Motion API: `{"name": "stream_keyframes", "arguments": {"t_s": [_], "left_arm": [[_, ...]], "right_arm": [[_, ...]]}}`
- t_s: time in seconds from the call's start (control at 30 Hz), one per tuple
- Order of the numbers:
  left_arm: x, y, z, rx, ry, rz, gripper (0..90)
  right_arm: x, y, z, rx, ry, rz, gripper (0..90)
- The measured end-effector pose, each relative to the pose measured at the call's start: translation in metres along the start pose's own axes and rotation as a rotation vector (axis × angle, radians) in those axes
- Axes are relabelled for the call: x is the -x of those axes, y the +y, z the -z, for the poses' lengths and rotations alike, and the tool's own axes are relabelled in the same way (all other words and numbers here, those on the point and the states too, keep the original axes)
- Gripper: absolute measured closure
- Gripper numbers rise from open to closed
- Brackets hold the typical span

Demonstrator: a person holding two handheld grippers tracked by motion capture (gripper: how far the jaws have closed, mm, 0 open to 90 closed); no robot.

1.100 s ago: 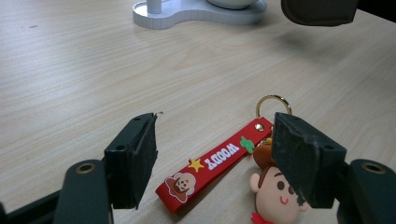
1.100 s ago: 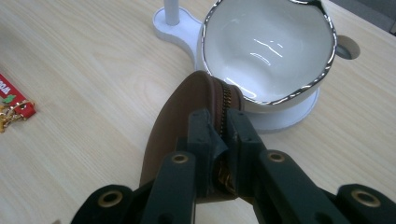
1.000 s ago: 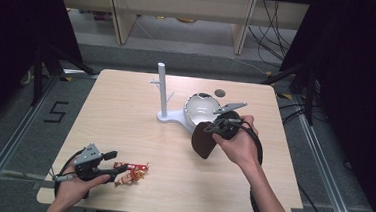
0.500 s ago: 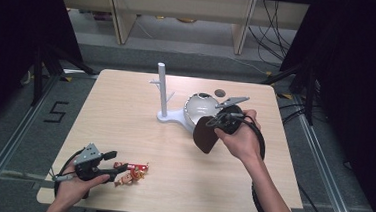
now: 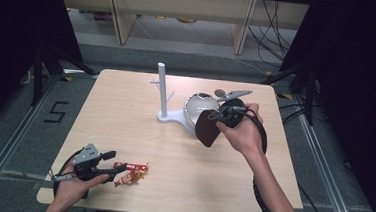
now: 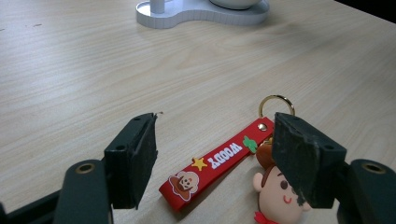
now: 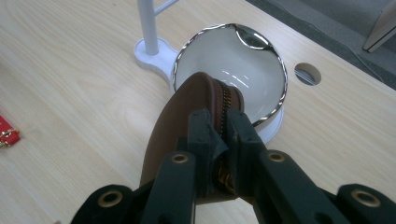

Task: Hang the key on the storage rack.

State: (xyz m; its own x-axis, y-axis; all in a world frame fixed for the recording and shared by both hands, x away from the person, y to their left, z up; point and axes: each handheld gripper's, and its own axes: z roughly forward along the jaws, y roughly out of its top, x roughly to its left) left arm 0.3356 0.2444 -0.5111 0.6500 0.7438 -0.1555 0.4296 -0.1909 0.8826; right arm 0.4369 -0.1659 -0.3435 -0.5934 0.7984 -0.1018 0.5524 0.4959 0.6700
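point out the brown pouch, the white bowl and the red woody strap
brown pouch (image 7: 180, 109), right gripper view, on its smooth brown side above the jaws
white bowl (image 7: 243, 63), right gripper view, on the glossy inner wall
red woody strap (image 6: 219, 158), left gripper view, on the lettering at mid-strap

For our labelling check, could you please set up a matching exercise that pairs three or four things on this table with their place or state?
Things:
1. brown zip pouch
2. red Woody keychain
3. white bowl
4. white post

States:
A. lies flat on the table between open jaws
B. stands upright on the white base
C. clamped in shut jaws
D. sits on the white base, empty

Pairs: 1-C, 2-A, 3-D, 4-B
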Motion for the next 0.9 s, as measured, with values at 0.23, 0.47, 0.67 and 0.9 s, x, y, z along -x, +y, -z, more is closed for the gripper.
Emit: {"name": "stream_keyframes", "arguments": {"t_s": [0.23, 0.47, 0.67, 0.9], "left_arm": [[0.0, 0.0, 0.0, 0.001, -0.002, -0.005, 30.5], [-0.001, 0.0, 0.001, 0.011, -0.004, -0.001, 30.4], [0.0, 0.0, 0.0, 0.008, -0.007, -0.001, 30.4], [0.0, 0.0, 0.0, 0.006, -0.009, -0.003, 30.4]], "right_arm": [[0.005, 0.006, 0.002, 0.018, -0.015, 0.007, 81.7], [0.011, 0.014, 0.002, 0.039, -0.032, -0.003, 81.7], [0.017, 0.024, -0.003, 0.056, -0.038, -0.011, 81.6], [0.023, 0.037, -0.01, 0.055, -0.036, -0.025, 81.6]]}}
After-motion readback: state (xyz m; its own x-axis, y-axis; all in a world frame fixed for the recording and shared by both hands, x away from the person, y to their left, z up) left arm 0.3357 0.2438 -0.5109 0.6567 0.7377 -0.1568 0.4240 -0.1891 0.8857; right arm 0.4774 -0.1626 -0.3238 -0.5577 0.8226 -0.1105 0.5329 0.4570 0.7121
